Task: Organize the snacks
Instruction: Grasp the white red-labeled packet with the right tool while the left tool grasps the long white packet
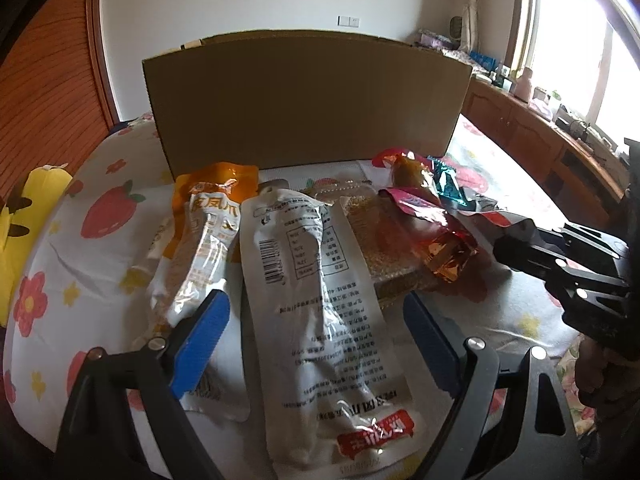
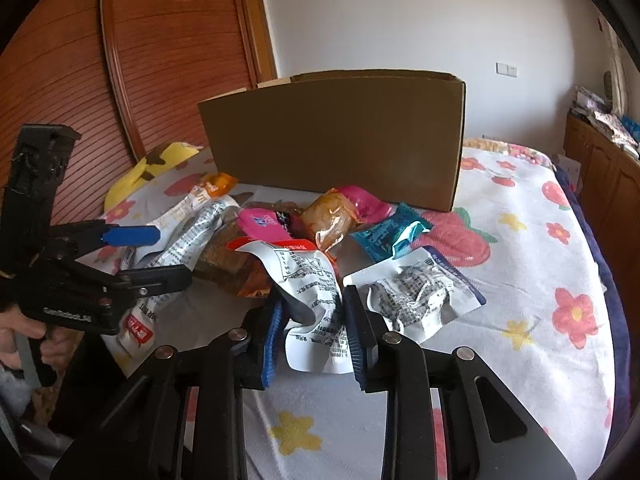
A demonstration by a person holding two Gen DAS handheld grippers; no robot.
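Several snack packets lie on a flowered bedspread in front of a brown cardboard box (image 1: 304, 100), which also shows in the right wrist view (image 2: 340, 136). My left gripper (image 1: 316, 312) is open, its blue pads on either side of a long white packet (image 1: 316, 304) with a barcode. An orange-and-white packet (image 1: 204, 232) lies left of it. My right gripper (image 2: 314, 312) is closed around a white packet with a red edge (image 2: 308, 280). The left gripper also shows in the right wrist view (image 2: 160, 252), and the right gripper in the left wrist view (image 1: 516, 240).
A brown sesame bar (image 1: 384, 248), a pink and orange wrapper (image 1: 424, 216), a teal packet (image 2: 392, 236), a bun in clear wrap (image 2: 332, 216) and a white crumpled packet (image 2: 416, 292) lie in the pile. A yellow plush (image 1: 24, 216) sits at the left. Wooden cabinets (image 1: 532, 128) stand on the right.
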